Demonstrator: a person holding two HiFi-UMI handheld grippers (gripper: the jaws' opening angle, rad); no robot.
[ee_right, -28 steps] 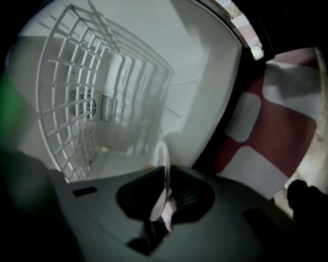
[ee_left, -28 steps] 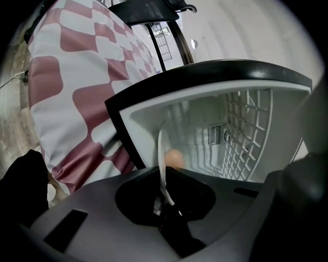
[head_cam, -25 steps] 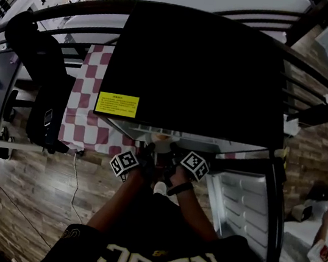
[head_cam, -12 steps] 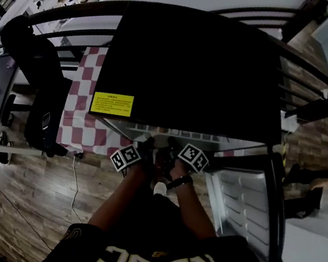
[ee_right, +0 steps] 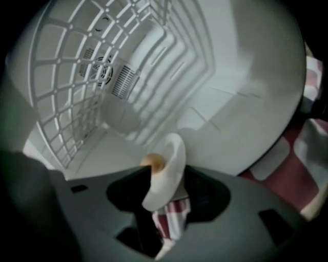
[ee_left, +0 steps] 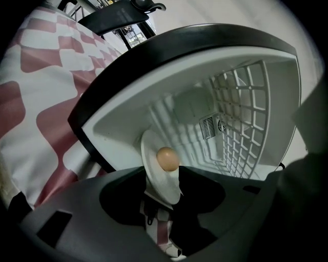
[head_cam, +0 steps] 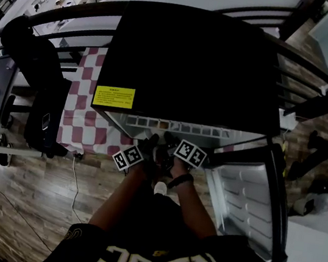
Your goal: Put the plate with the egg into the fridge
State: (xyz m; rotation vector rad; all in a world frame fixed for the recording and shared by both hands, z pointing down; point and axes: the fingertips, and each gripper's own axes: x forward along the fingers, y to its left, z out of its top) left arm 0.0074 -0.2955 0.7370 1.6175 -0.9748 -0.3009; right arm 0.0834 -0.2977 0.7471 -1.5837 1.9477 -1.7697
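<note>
The fridge (head_cam: 193, 64) stands with its black top toward the head camera and its door (head_cam: 245, 202) swung wide to the right, so the white mouth of the compartment is unblocked from the front. Both tools meet at that mouth: the left gripper (head_cam: 149, 145) and the right gripper (head_cam: 170, 140) sit close together, almost side by side, each turned on its side. The plate (ee_left: 160, 179) is just inside the opening, beneath the wire shelf (ee_left: 246, 112), with the egg (ee_left: 167, 158) sitting on its middle; whether it rests on the compartment floor cannot be told. Its rim stands between the jaws of both grippers, and both pairs of jaws are opening, with a dark gap on each side of the rim rather than a press on it. Beyond the plate the compartment runs clear to the ribbed back wall and its small vent (ee_left: 210, 127); the shelf overhead is the nearest edge. Left of the fridge a red-and-white checked cloth (head_cam: 85, 121) covers the table, with a dark chair (head_cam: 38, 70) beyond it. A cable (head_cam: 75, 187) trails over the wooden floor (head_cam: 37, 193), to the left of the person
</note>
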